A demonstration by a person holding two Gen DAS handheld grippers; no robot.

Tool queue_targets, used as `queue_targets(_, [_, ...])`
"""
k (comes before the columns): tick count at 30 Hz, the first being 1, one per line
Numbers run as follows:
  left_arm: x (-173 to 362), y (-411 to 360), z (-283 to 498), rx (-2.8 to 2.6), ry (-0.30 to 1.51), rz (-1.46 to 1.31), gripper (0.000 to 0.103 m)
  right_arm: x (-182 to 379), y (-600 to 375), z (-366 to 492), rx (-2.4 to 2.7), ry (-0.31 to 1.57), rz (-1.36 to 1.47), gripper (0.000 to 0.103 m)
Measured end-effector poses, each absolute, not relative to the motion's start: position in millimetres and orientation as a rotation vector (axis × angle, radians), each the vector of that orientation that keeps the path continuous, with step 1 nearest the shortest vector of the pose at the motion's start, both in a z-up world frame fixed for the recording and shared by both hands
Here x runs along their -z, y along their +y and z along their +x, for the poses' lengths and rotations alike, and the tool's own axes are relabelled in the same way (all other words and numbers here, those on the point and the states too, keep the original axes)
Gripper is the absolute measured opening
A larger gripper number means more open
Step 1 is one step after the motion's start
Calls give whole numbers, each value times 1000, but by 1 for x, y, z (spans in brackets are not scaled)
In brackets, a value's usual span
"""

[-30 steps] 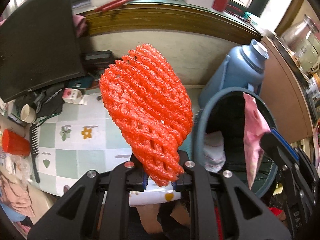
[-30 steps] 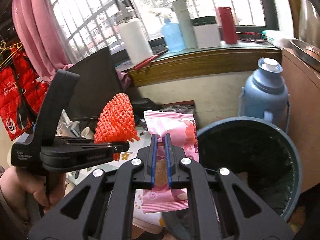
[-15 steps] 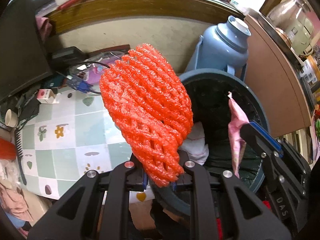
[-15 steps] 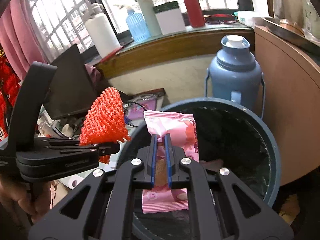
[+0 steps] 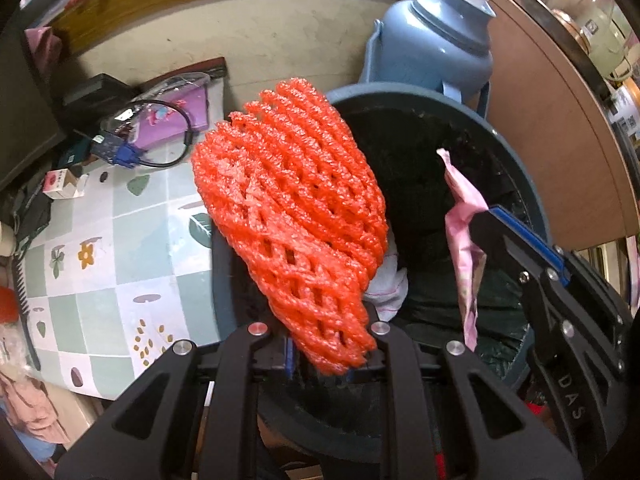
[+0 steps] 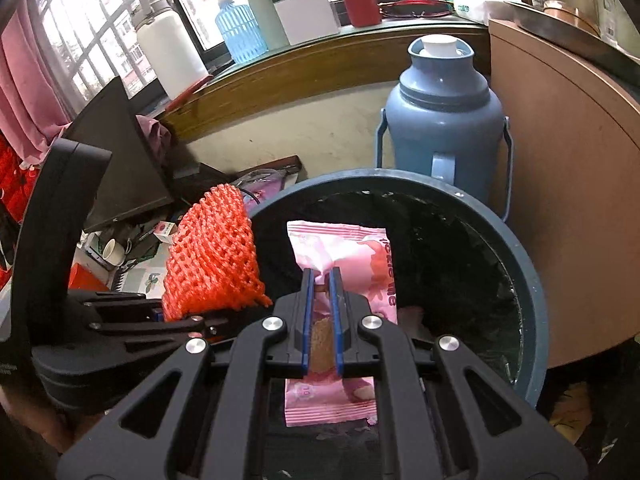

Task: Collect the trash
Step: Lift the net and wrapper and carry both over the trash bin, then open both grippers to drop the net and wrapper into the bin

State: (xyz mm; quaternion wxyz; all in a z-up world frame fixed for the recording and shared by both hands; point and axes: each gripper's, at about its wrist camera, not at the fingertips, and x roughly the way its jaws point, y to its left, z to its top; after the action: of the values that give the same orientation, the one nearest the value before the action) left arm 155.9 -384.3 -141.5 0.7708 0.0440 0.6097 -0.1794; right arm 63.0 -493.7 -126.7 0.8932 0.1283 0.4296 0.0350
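Observation:
My left gripper (image 5: 320,364) is shut on an orange foam fruit net (image 5: 292,220) and holds it over the left rim of a round blue bin (image 5: 516,168) lined with a black bag. The net also shows in the right wrist view (image 6: 212,264). My right gripper (image 6: 321,280) is shut on a pink snack wrapper (image 6: 352,256) and holds it above the bin's opening (image 6: 528,300). The wrapper (image 5: 464,232) and right gripper (image 5: 516,236) show at the right of the left wrist view. White crumpled trash (image 5: 388,288) lies inside the bin.
A blue thermos jug (image 6: 440,120) stands behind the bin against the wall. A wooden cabinet (image 6: 568,160) is on the right. A tiled-pattern tabletop (image 5: 100,248) with a cable, small box and clutter lies left. Bottles (image 6: 168,52) line the windowsill.
Both grippers have moved forward and right with their loads, from beside the bin to over its opening. The bin now fills more of both views.

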Motion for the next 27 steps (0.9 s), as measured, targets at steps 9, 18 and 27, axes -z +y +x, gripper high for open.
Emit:
queue_targets(9, [158, -397, 158, 419, 1365, 120, 20, 132, -508, 62, -31, 901, 293, 12])
queue_targets(18, [158, -406, 157, 437, 1355, 142, 41, 128, -517, 58, -8, 879, 297, 31])
queue_targets(27, [152, -414, 152, 449, 1330, 168, 63, 121, -522, 54, 17, 841, 299, 52])
